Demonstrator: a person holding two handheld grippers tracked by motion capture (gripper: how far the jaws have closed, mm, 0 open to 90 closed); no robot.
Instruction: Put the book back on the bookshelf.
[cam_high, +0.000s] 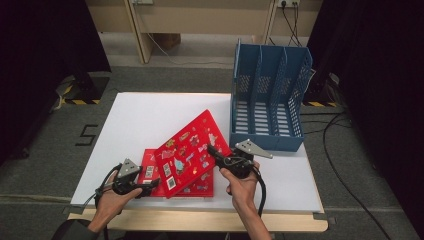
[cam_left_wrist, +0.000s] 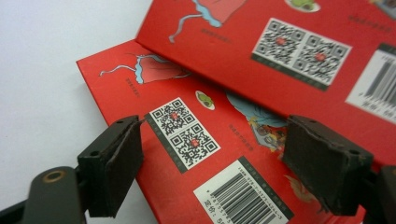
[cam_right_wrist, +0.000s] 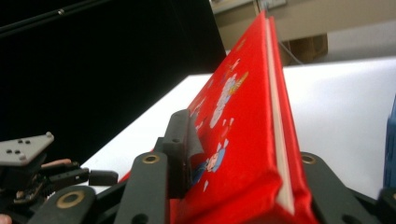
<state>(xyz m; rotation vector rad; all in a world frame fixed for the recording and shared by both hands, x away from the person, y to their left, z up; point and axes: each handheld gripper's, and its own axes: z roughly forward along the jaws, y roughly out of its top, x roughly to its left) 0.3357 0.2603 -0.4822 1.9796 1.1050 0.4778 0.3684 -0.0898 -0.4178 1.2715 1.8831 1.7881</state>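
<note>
High view, nearest the person first: the left gripper (cam_high: 131, 184) rests at the near left of the white bench (cam_high: 140, 120), beside the lower red book (cam_high: 150, 172) that lies flat there. Its own camera shows the jaws spread, one on either side of that book's back cover with its QR codes and barcode, neither pad pressing on it, so this book is not gripped.

Just to the right, the right gripper (cam_high: 226, 156) is pinching the upper red book (cam_high: 192, 152) by its near right edge. In the right gripper view the jaws are clamped on the book's (cam_right_wrist: 243, 140) thickness, one black pad flat on the illustrated cover and the white page block showing between the red boards. The book is tilted, its right side raised off the bench while its lower left part overlaps the book underneath; whether the two touch there cannot be told.

Farther back on the right stands the blue file rack (cam_high: 270, 95), its three upright slots empty as far as the overhead camera shows.

Judged from this layout, the work looks like filing the books into the rack, and it is at an early stage: one book is gripped and partly lifted, not yet carried over or stood on edge. Left to do are raising it fully, turning it upright, sliding it into a slot, then picking up and filing the second book.
</note>
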